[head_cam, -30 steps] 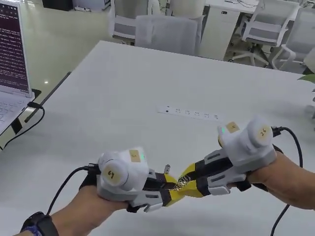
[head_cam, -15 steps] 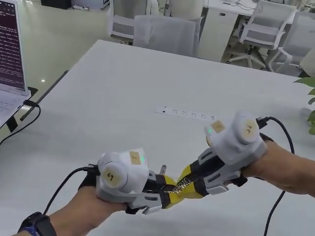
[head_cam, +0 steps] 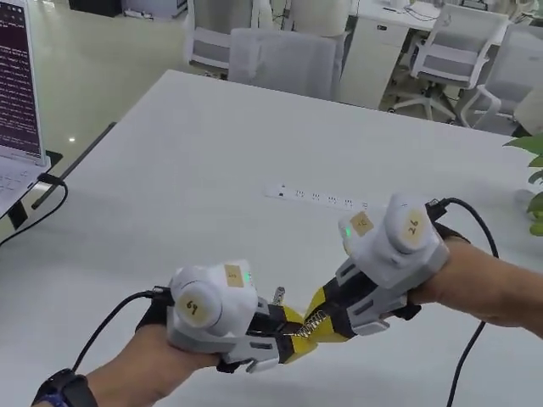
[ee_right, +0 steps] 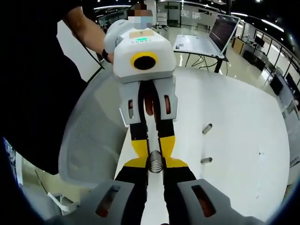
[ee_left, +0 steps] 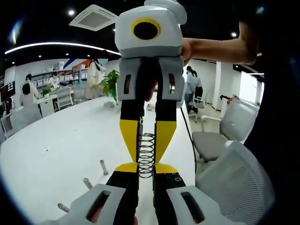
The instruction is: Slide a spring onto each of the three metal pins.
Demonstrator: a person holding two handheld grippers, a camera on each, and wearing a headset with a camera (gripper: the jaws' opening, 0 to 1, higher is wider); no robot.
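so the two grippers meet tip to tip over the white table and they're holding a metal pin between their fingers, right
Not a pin. The left gripper view shows a coiled spring between the fingers. The left gripper and right gripper do meet tip to tip over the white table, each shut on one end of the spring.

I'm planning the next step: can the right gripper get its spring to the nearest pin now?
Probably not yet. The right gripper and left gripper both seem to pinch the spring tip to tip; the table around the nearest pin looks free.
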